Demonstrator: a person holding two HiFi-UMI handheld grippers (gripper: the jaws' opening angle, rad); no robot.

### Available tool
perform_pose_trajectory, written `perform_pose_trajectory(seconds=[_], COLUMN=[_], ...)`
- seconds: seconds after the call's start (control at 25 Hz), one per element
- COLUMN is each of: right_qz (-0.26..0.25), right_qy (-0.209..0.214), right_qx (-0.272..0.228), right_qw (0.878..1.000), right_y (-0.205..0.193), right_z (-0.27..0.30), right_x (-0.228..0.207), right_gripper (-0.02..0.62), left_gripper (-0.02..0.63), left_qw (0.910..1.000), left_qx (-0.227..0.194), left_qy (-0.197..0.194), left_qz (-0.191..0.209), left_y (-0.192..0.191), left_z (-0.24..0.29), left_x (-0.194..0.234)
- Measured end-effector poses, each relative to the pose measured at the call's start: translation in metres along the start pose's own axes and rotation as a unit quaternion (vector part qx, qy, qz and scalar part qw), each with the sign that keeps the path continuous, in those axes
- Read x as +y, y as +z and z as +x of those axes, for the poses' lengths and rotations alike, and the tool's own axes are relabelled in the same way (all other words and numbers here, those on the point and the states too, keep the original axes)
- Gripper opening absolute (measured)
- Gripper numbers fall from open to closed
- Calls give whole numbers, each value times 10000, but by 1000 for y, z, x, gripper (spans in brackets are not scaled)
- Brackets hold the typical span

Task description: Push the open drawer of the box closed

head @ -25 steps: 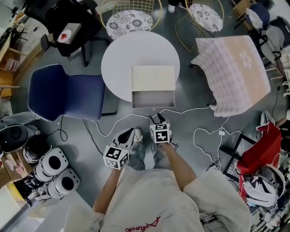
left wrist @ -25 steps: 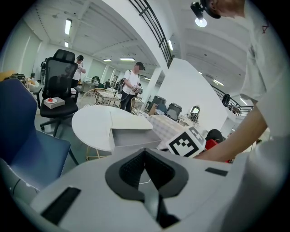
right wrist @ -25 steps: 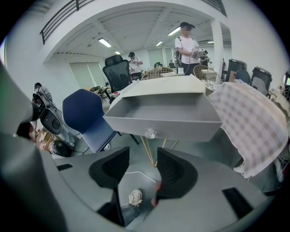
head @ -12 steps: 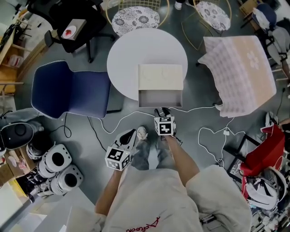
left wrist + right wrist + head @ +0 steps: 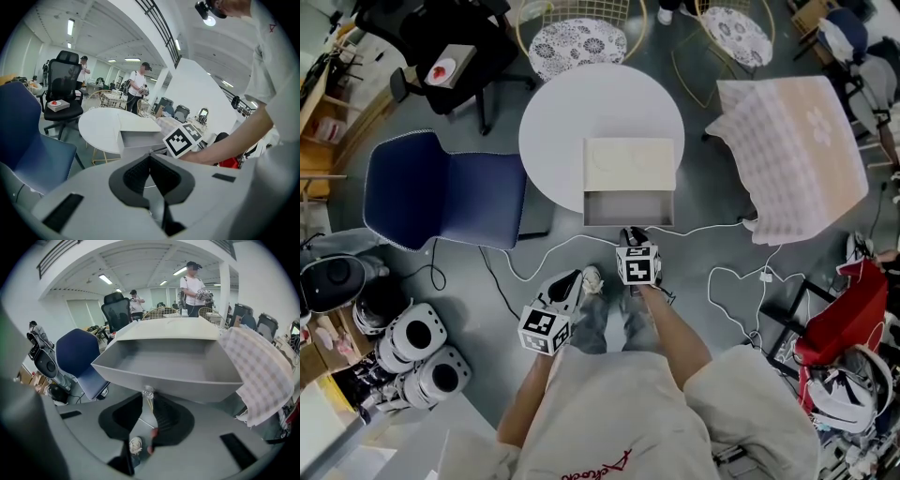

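Box (image 5: 629, 164) on table (image 5: 553, 131), drawer (image 5: 628, 206) out front, chair (image 5: 441, 202) left, perhaps draped cloth (image 5: 792, 155) right

worn: cream short-sleeved T-shirt (image 5: 619, 403), red script print (image 5: 595, 469) seen at its front | legs: clad in faded blue jeans (image 5: 591, 328), white shoe (image 5: 592, 277) | left gripper (image 5: 570, 279), right gripper (image 5: 633, 232): cased in grey, padded in ribbed black, each topped by a black-and-white marker cube (image 5: 637, 265)

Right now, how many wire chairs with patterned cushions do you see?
2: one wire chair beyond the round table, another right of it; more may be out of view.
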State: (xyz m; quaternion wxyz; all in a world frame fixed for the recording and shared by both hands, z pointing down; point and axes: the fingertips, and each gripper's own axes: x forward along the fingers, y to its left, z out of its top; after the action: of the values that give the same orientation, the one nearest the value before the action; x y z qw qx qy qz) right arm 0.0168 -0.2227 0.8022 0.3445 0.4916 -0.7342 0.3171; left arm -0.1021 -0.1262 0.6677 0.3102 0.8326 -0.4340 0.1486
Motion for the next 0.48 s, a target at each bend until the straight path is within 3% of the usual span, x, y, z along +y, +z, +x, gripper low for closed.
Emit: perform_pose_trajectory(seconds=[0.48], right_qz=[-116], right_qy=[1], right_qx=[4], right_qw=[9999], right_y=[13], right_z=[5], right_x=[-8], right_gripper=[81], left_gripper=[12], left_qw=[10000], left_qx=[4], left_qy=[35], left_qz=[-71], left_y=[-3], left_z=[1], left_x=[-1])
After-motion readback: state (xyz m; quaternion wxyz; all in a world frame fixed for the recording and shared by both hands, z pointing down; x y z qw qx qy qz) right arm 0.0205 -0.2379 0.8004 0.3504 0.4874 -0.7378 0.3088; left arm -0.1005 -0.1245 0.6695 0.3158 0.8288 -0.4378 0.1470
